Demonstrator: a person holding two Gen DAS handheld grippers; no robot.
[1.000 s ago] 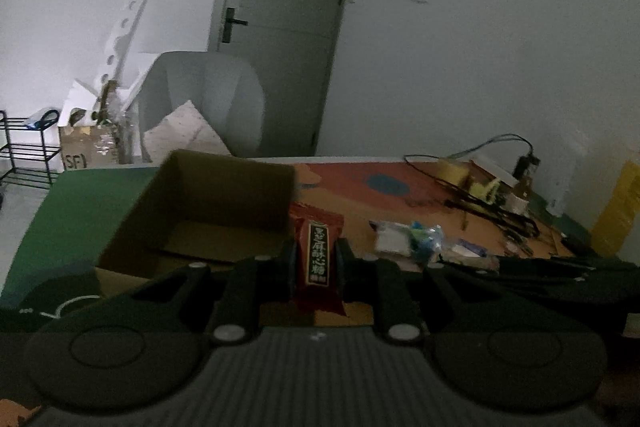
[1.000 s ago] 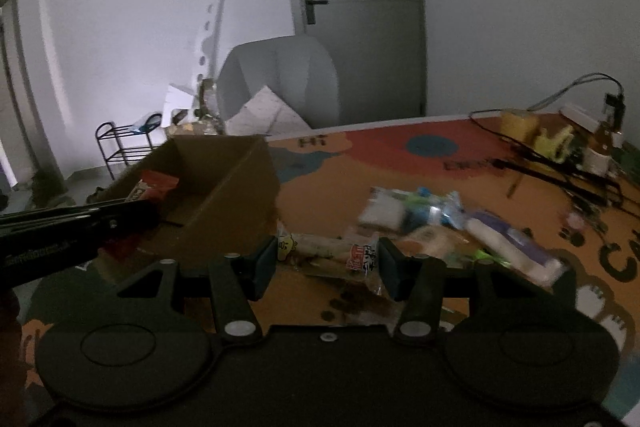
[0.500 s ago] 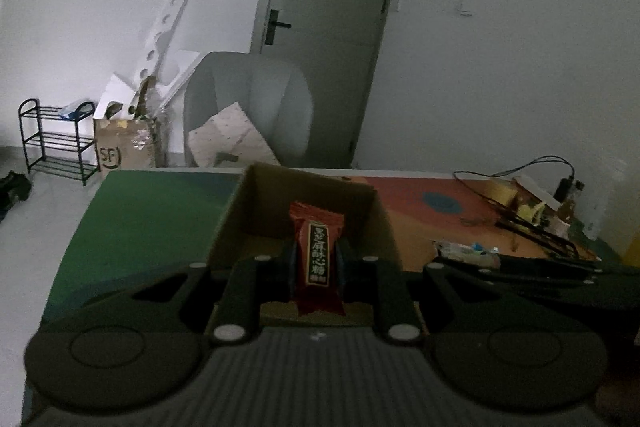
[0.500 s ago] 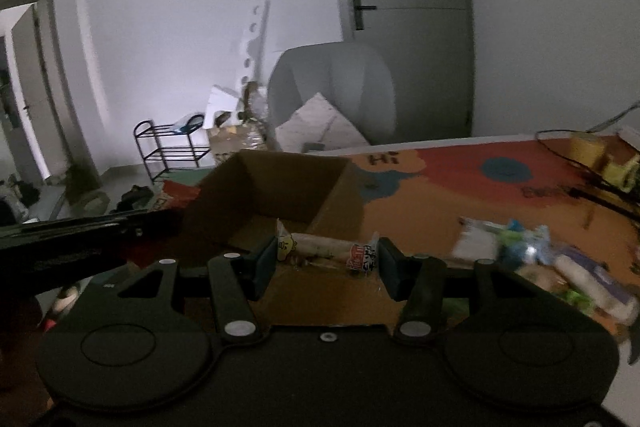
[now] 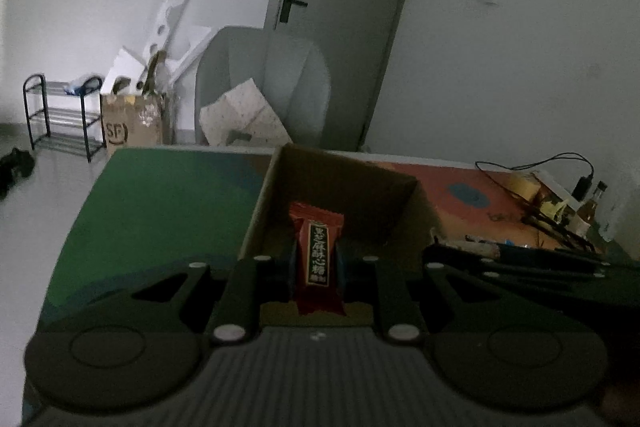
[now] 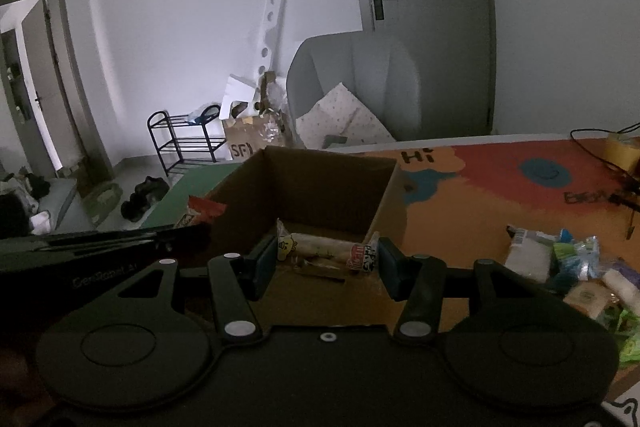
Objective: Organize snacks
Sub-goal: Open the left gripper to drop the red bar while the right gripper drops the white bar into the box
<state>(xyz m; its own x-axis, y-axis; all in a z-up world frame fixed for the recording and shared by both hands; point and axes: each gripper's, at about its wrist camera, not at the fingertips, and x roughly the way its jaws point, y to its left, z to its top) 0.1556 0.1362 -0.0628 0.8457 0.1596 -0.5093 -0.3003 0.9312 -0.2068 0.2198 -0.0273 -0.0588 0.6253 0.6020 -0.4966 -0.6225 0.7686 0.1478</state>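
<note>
An open cardboard box (image 5: pixel 344 187) stands on the table ahead of both grippers. My left gripper (image 5: pixel 316 261) holds a red candy packet (image 5: pixel 318 247) upright over the box's near edge; its jaws are beginning to open, with the pads touching the packet. The same packet (image 6: pixel 202 209) shows at the box's left wall in the right wrist view. My right gripper (image 6: pixel 326 261) is shut on a long sausage-stick snack (image 6: pixel 320 247), held crosswise by its ends above the box (image 6: pixel 320 183) floor.
A pile of several wrapped snacks (image 6: pixel 560 259) lies on the colourful mat (image 6: pixel 480 195) right of the box. Cables, tape and a bottle (image 5: pixel 592 203) crowd the far right. A grey chair (image 5: pixel 264 83) and a shoe rack (image 6: pixel 180 139) stand beyond the table.
Both grippers swung left from the snack pile toward the box, each carrying its snack. The box now lies directly ahead in both views.
</note>
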